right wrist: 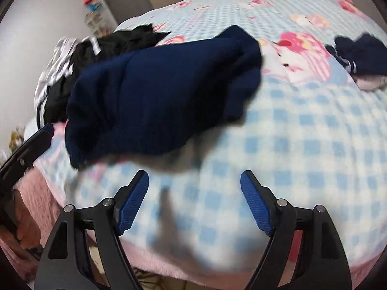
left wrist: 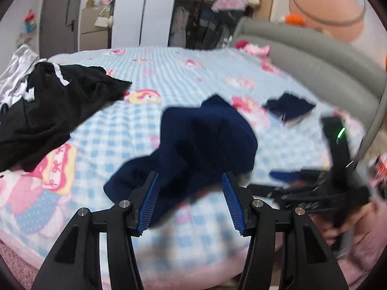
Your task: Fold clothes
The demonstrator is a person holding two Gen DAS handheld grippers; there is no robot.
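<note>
A navy garment (left wrist: 193, 145) lies bunched near the middle of the bed (left wrist: 169, 77), on its blue-checked cover — motion blur softens its edges. The left hand-held gripper (left wrist: 190, 192) hangs just above its near edge, jaws apart, gripping nothing. The right hand-held gripper (right wrist: 194, 194) is released too, over bare cover near the bed's edge. A black garment (left wrist: 55, 101) lies far left — a smaller navy piece (left wrist: 289, 107) far right.

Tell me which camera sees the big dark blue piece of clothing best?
The right wrist camera. There the dark blue garment fills the middle of the picture, whole and unblocked, lying on the checked blanket. In the left wrist camera it looks smaller and blurrier, with its near edge behind the left gripper.
</note>
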